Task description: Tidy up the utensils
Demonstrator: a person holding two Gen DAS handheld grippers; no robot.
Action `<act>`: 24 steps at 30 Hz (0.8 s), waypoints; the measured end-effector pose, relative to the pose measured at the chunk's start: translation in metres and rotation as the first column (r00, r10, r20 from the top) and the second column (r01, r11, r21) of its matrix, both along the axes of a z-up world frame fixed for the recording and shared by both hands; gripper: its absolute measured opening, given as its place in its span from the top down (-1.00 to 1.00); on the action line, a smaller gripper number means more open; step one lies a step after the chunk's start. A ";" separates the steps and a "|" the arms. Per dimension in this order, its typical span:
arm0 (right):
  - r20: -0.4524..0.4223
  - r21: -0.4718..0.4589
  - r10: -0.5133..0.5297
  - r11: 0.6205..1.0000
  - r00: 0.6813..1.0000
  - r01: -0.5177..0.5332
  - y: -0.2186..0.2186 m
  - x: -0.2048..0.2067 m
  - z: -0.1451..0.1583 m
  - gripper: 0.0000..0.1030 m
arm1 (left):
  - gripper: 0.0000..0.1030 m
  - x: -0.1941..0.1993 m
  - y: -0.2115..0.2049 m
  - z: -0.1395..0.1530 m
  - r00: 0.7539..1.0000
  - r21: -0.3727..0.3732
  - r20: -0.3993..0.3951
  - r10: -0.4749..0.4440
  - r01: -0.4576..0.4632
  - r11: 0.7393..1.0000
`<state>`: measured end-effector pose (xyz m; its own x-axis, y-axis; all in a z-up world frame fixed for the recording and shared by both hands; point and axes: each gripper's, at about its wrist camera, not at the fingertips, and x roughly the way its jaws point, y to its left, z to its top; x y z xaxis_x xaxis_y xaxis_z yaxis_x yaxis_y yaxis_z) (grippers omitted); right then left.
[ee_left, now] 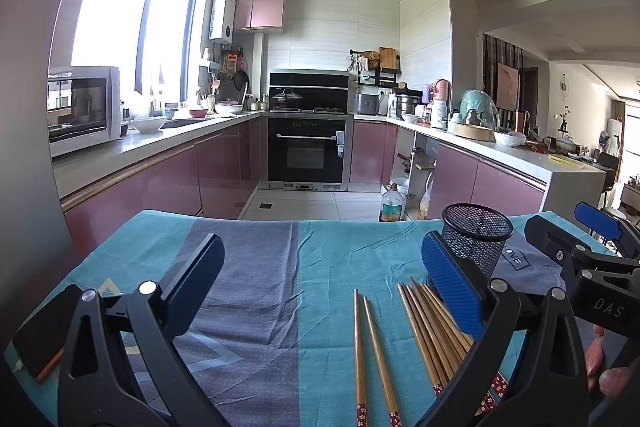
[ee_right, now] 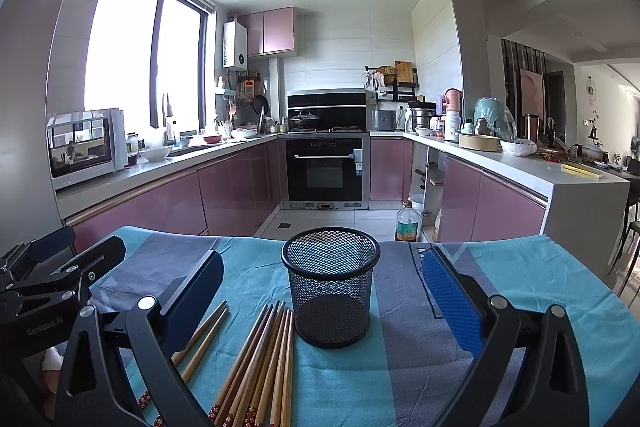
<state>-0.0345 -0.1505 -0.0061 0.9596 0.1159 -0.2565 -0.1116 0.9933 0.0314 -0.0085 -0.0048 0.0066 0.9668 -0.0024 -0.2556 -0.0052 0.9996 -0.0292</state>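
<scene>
Black wire-mesh cylindrical cup [ee_right: 330, 291] stands upright and empty on the counter's teal and grey-blue striped cloth [ee_right: 520, 291]; a bundle of brown wooden chopsticks with red patterned ends [ee_right: 260, 359] lies flat just left of it, near its base; two more wooden chopsticks [ee_left: 370, 355] lie apart from the bundle, further left; the left gripper [ee_left: 320, 287] hovers over the cloth with jaws spread wide, holding nothing; the right gripper [ee_right: 324, 291] is likewise wide and empty, the cup framed between its fingers.
</scene>
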 end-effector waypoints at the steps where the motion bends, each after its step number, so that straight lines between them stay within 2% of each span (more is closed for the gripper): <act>1: -0.002 -0.002 -0.001 1.000 1.000 0.001 0.001 0.000 0.000 -0.87 | -0.89 0.000 0.000 -0.001 1.000 0.000 0.000 -0.002 0.002 1.000; 24: -0.007 0.002 0.007 1.000 1.000 -0.007 -0.003 0.004 -0.003 -0.87 | -0.89 0.000 -0.003 -0.001 1.000 0.003 -0.001 -0.002 0.002 1.000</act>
